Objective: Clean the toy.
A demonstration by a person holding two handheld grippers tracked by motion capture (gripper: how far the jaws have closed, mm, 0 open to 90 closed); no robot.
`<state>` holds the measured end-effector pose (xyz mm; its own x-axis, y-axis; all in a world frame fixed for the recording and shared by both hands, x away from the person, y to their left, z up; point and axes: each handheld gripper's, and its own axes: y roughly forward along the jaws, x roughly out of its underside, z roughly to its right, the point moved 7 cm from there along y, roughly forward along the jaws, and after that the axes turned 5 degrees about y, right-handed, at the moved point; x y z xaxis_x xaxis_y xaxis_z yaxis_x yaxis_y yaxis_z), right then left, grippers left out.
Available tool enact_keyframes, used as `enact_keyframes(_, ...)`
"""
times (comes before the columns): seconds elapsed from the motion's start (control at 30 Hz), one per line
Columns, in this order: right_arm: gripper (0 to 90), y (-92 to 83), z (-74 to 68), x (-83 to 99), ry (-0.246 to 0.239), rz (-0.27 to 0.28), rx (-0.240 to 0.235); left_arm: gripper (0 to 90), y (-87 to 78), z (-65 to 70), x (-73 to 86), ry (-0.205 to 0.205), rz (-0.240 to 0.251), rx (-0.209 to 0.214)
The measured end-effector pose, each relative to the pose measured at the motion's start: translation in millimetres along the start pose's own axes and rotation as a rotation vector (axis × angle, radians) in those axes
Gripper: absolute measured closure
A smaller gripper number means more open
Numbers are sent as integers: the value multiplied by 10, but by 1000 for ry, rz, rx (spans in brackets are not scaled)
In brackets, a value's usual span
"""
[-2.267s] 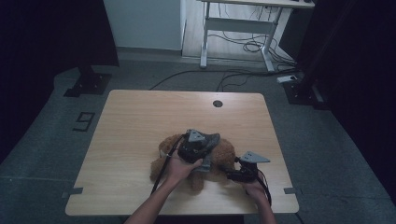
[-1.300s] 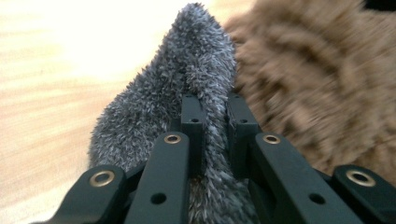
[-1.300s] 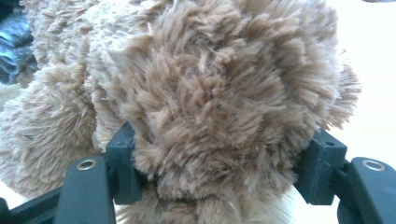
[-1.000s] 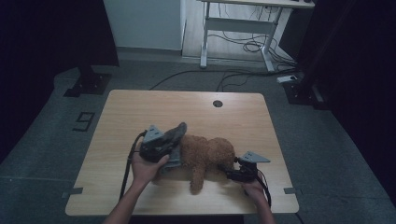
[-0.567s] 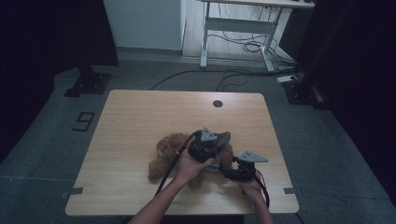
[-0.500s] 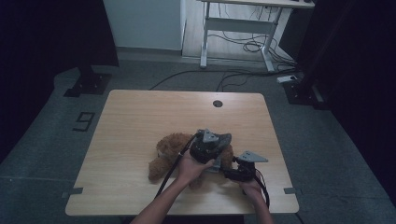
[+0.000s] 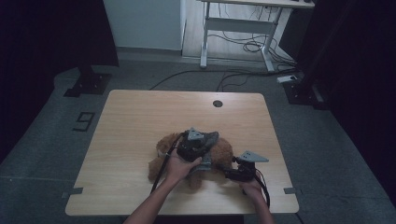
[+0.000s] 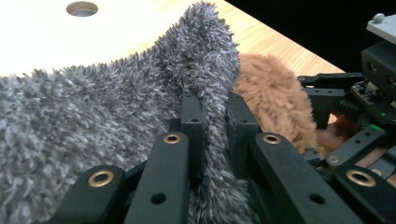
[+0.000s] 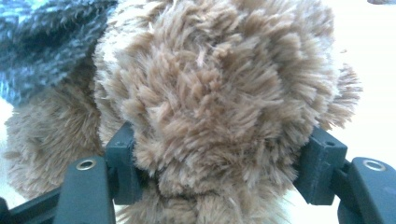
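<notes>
The left gripper (image 7: 201,148) pinches the fuzzy grey cloth (image 8: 93,112) over the brown teddy bear (image 7: 161,161) lying on the table (image 7: 140,116), the right gripper (image 7: 233,173) squeezes its head (image 9: 224,102), so dressing looks half done.

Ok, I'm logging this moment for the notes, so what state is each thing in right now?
Left claw: shut, pinching a fold of the grey fuzzy cloth.
Right claw: clamped on a rounded part of the brown plush toy.
Grey fuzzy cloth: draped over the toy, one fold pulled up.
Brown plush toy: lying on the table, partly covered.
Table: bare light wood, with a round hole near the far edge.
</notes>
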<state>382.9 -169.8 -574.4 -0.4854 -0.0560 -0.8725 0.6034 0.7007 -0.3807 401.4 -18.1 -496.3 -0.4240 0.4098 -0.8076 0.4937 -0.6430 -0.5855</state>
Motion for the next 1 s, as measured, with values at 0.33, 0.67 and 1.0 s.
enact_keyframes(0.33,301,3,-5,0,2,9,-2,804,-337,-350,178,-37,32,-56)
enact_keyframes(0.67,306,179,-34,-77,-19,9,-9,803,-615,-649,285,-64,18,-132)
enact_keyframes(1.0,277,180,-35,-77,-7,10,-13,802,-227,122,-205,51,41,36)
